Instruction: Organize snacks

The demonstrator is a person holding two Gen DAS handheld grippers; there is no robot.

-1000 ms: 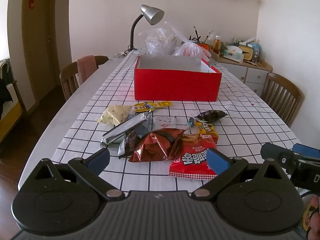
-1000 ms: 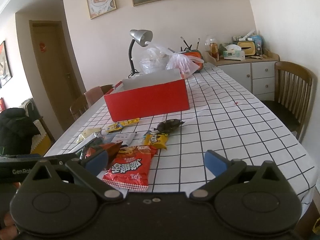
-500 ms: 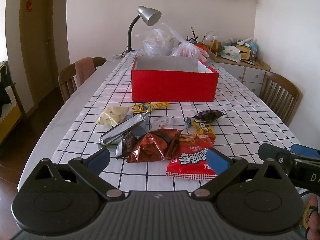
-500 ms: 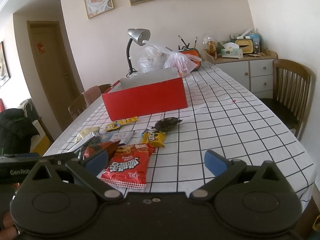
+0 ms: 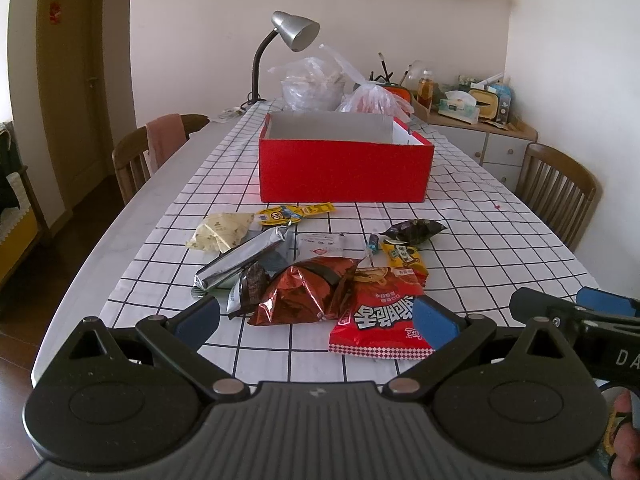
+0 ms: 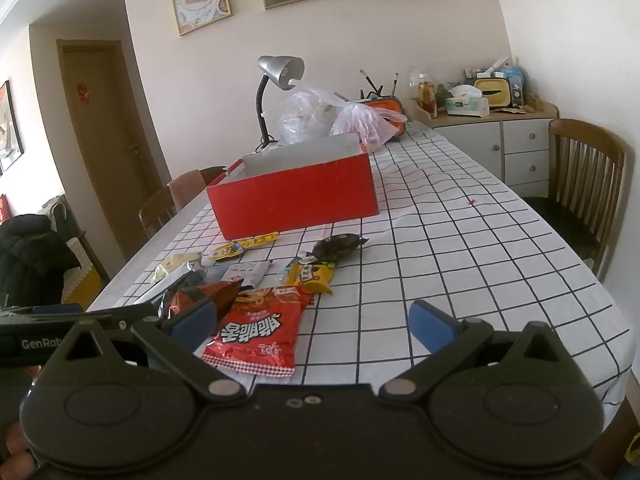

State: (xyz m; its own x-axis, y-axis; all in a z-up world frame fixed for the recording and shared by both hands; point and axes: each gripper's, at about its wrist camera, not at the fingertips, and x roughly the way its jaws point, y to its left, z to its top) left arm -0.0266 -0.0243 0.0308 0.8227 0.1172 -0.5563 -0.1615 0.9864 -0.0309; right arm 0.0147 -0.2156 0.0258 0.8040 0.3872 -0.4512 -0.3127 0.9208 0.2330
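White tablecloth (image 5: 460, 216) gridded in black lines. Bright red box (image 5: 344, 170), grey-white inside. At lower centre, red snack bag (image 5: 380, 312) with white lettering, beside metallic copper-red foil bag (image 5: 304, 292). Silver wrapper (image 5: 240, 258), pale cream packet (image 5: 222, 232), yellow sachet (image 5: 404, 256).

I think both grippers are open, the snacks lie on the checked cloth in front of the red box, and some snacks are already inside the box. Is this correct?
Not quite. In the left wrist view the red box shows only bare grey inner walls, and no snack is visible inside. The rest holds: the left gripper and the right gripper are open, and the snacks lie on the checked cloth in front of the box.
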